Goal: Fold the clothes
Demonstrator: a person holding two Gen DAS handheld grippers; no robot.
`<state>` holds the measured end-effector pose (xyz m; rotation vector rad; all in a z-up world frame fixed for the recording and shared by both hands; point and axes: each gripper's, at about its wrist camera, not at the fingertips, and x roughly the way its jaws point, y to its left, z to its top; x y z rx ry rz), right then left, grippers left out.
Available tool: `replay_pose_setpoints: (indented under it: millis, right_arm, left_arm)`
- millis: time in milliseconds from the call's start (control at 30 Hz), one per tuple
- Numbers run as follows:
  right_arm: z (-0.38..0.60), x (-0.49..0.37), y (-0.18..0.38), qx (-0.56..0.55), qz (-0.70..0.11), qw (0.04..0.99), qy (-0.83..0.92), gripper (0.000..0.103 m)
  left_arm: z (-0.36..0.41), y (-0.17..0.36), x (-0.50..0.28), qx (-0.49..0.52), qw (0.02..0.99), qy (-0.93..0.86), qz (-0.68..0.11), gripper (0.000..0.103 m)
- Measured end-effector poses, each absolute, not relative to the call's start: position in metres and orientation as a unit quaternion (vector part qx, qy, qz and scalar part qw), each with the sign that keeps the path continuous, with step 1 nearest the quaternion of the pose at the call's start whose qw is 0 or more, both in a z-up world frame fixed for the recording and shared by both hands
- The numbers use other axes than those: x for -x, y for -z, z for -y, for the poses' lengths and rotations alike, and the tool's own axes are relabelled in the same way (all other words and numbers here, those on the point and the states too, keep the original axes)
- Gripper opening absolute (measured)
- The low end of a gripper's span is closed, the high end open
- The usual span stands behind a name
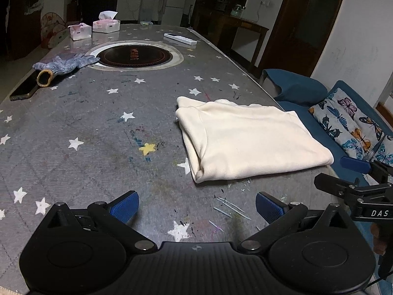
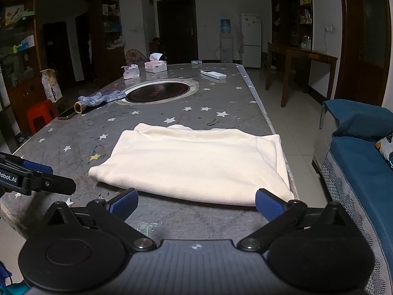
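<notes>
A cream garment [image 1: 248, 137] lies folded into a flat rectangle near the table's right edge, also in the right wrist view as the cream garment [image 2: 196, 162]. My left gripper [image 1: 196, 206] stands open over bare tabletop, in front and to the left of the fold, with nothing between its blue pads. My right gripper [image 2: 196, 202] is open wide at the garment's near edge; the cloth lies just beyond its fingertips and the pads do not press on it. Each gripper shows at the edge of the other's view.
A grey star-patterned table cover [image 1: 98, 127] spans the table. A round inset cooktop [image 1: 133, 55], grey gloves [image 1: 66, 64], a phone [image 1: 24, 88], tissue boxes [image 1: 105, 24] and a white remote [image 1: 180, 38] lie farther back. A blue sofa [image 2: 358, 162] stands right of the table.
</notes>
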<state>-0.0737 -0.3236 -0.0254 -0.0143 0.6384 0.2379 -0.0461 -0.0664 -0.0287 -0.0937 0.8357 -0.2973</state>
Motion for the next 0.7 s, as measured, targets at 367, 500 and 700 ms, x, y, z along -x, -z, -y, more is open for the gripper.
replay_pose_setpoints:
  millis: [367,500,700]
  right_arm:
    - [0.319,0.078,0.027,0.006,-0.313,0.942,-0.121,0.103]
    - [0.32,0.08,0.027,0.005,-0.313,0.942,-0.121,0.103]
    - [0.319,0.082,0.028,0.004,-0.313,0.942,-0.123,0.103]
  left_arm:
    - [0.073,0.023,0.055,0.022,0.908,0.141,-0.393,0.103]
    - [0.076,0.022,0.058,0.012,0.911,0.139,-0.388,0.103]
    - [0.079,0.021,0.061,0.003,0.912,0.139,-0.386,0.103]
